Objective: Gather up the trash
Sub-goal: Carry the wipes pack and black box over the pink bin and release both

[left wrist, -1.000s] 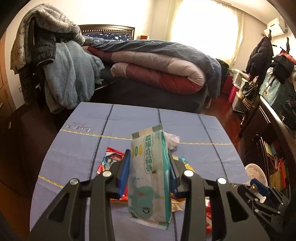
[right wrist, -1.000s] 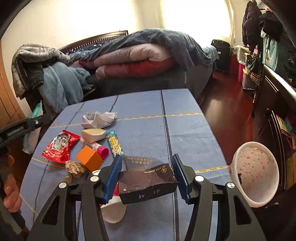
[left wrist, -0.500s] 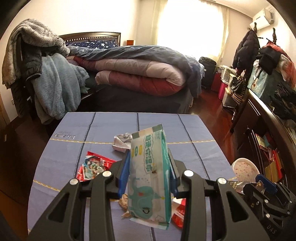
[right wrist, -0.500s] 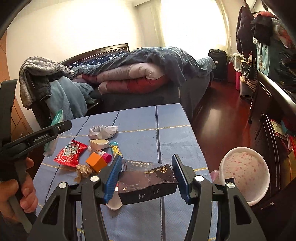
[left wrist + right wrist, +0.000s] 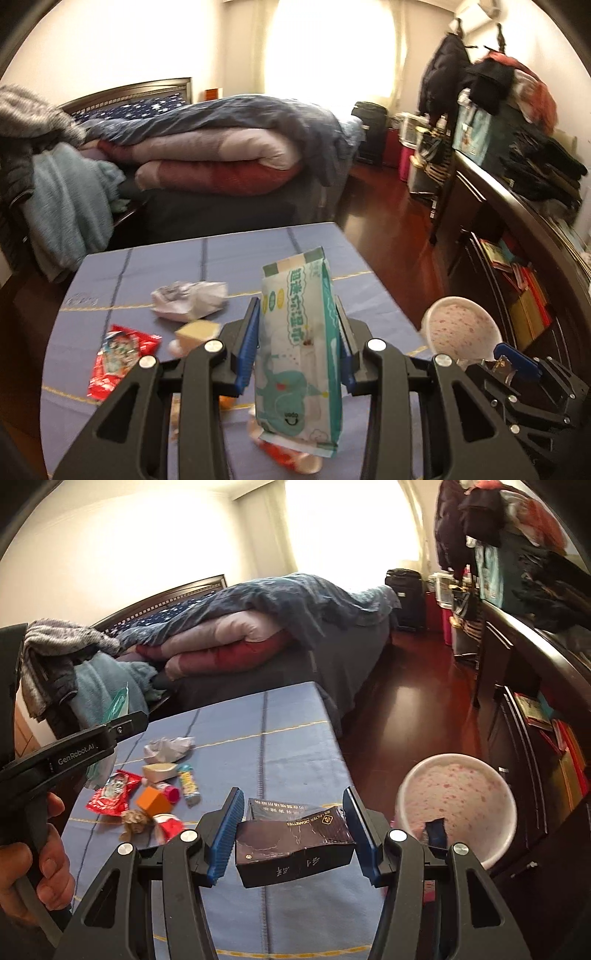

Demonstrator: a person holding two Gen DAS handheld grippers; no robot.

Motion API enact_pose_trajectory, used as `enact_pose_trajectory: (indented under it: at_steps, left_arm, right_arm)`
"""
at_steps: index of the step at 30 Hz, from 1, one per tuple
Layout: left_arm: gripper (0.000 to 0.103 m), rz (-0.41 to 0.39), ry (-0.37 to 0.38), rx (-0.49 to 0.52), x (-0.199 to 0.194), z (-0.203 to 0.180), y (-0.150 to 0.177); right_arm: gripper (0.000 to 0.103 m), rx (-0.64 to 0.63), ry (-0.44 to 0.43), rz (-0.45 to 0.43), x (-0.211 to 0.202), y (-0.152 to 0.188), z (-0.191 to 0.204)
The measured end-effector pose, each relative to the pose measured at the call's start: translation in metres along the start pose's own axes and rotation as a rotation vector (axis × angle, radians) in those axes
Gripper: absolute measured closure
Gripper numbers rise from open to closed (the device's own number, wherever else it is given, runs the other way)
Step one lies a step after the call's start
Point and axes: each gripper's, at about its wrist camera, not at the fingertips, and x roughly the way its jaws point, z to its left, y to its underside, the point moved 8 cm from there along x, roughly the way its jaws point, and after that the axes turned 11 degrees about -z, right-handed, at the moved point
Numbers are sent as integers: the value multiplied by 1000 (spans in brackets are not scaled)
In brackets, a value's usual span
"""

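Note:
My left gripper (image 5: pixel 297 350) is shut on a green and white wipes packet (image 5: pixel 299 354), held upright above the blue-clothed table (image 5: pixel 147 269). My right gripper (image 5: pixel 293 834) is shut on a crushed dark cigarette box (image 5: pixel 295 845), held over the table's right edge. A white bin with a pink-speckled liner (image 5: pixel 458 805) stands on the floor to the right of the table; it also shows in the left wrist view (image 5: pixel 461 328). Loose trash lies on the table: crumpled paper (image 5: pixel 168 747), a red wrapper (image 5: pixel 110 794), an orange box (image 5: pixel 151 801) and a small tube (image 5: pixel 188 782).
A bed with piled quilts (image 5: pixel 221 155) stands behind the table. A chair draped with clothes (image 5: pixel 55 184) is at the left. A dark cabinet (image 5: pixel 535 709) runs along the right wall, with red wood floor (image 5: pixel 413 701) between it and the table.
Both grippers have swung to the right with their loads. The bin has come further into both views and looks nearer and larger.

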Motion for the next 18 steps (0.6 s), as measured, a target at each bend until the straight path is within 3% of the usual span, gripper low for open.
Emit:
enact_pose_trajectory:
  at_steps: [18]
  left_arm:
    - [66, 39, 277, 179, 47, -178, 12]
  right_arm:
    - [47, 116, 301, -30, -16, -2, -151]
